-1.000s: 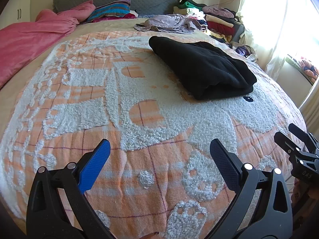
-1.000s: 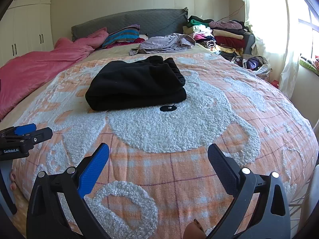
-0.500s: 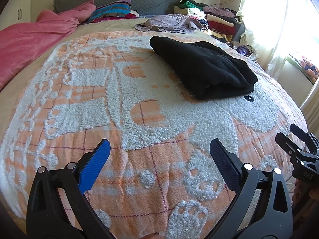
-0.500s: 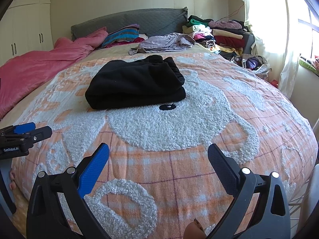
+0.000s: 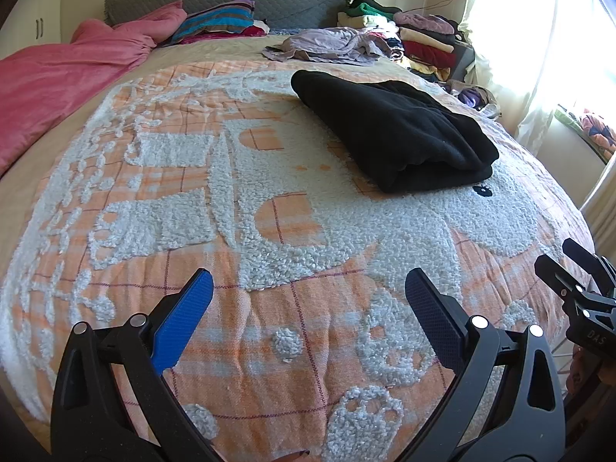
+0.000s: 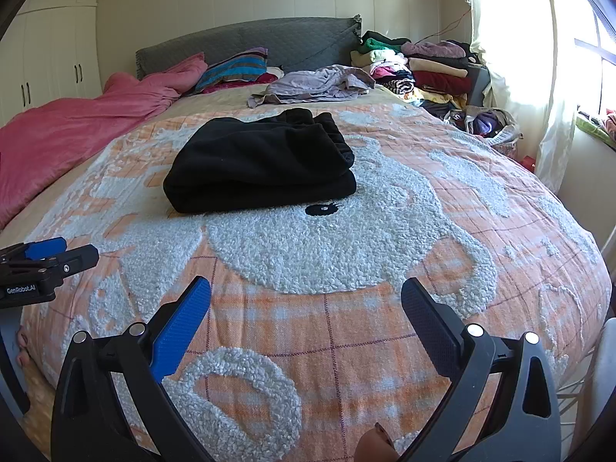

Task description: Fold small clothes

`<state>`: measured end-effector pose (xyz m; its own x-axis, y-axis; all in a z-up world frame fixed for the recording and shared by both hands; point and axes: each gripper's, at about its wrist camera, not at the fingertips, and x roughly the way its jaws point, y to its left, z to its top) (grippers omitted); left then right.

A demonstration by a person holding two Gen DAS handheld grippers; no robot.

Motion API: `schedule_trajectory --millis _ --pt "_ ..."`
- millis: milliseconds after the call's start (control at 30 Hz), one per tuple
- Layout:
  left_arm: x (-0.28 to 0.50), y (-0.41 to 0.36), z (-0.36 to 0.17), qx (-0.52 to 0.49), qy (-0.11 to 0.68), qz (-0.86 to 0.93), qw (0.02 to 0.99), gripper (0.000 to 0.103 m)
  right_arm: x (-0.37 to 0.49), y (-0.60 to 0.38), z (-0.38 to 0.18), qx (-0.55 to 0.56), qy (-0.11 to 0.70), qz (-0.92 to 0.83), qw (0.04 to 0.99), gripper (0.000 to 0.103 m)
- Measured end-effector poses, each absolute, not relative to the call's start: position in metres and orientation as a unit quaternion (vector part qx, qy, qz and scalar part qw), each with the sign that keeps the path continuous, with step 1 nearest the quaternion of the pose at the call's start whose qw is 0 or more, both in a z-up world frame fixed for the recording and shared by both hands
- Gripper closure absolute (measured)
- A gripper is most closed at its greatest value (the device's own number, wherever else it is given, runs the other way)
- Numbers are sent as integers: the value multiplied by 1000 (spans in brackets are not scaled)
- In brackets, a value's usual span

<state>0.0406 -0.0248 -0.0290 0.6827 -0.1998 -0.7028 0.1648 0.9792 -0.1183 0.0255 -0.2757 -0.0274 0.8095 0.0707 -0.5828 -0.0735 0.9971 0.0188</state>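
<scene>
The black garment (image 6: 261, 161) lies folded into a thick bundle on the bed (image 6: 385, 327), at about 11 o'clock from the right tool (image 6: 306, 300) and about 1 o'clock from the left tool (image 5: 308, 292). In the right view its fold edge faces the camera and a gathered, elastic-looking end sits at its far right. It rests on the orange blanket (image 5: 292, 215), well apart from both tools.

Both tools are released, their fingers spread wide with nothing between them, and both hover over the near end of the bed. The left tool also shows at 9 o'clock in the right view, and the right tool at 3 o'clock in the left view.

By the look of it this piece is done, so the step in hand is probably to fetch another. A crumpled lilac garment (image 6: 319, 84) lies beyond the black one at 12 o'clock, near the headboard (image 6: 250, 42), and seems the likeliest next piece. To do it well, reach past the bundle without brushing it, pinch the lilac cloth at one edge or corner and not at a bunched middle, and draw it to open blanket before spreading it flat.

A stack of clothes (image 6: 419, 65) stands at 1 o'clock; a pink duvet (image 6: 77, 127) lies at 10 o'clock.
</scene>
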Motion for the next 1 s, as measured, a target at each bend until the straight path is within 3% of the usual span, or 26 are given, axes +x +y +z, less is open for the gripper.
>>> schedule_trajectory --millis 433,633,833,1000 --pt "44 -23 -31 -13 393 -91 915 10 26 -291 -29 11 311 -3 950 4" --pt "49 -5 -31 -29 402 -78 912 10 16 -357 -31 51 310 -119 942 5" --pt "76 97 -9 -84 394 16 915 10 -23 -523 -32 156 303 -338 877 5" --pt "109 228 12 -54 377 170 909 10 -64 -674 -57 206 347 -495 770 5"
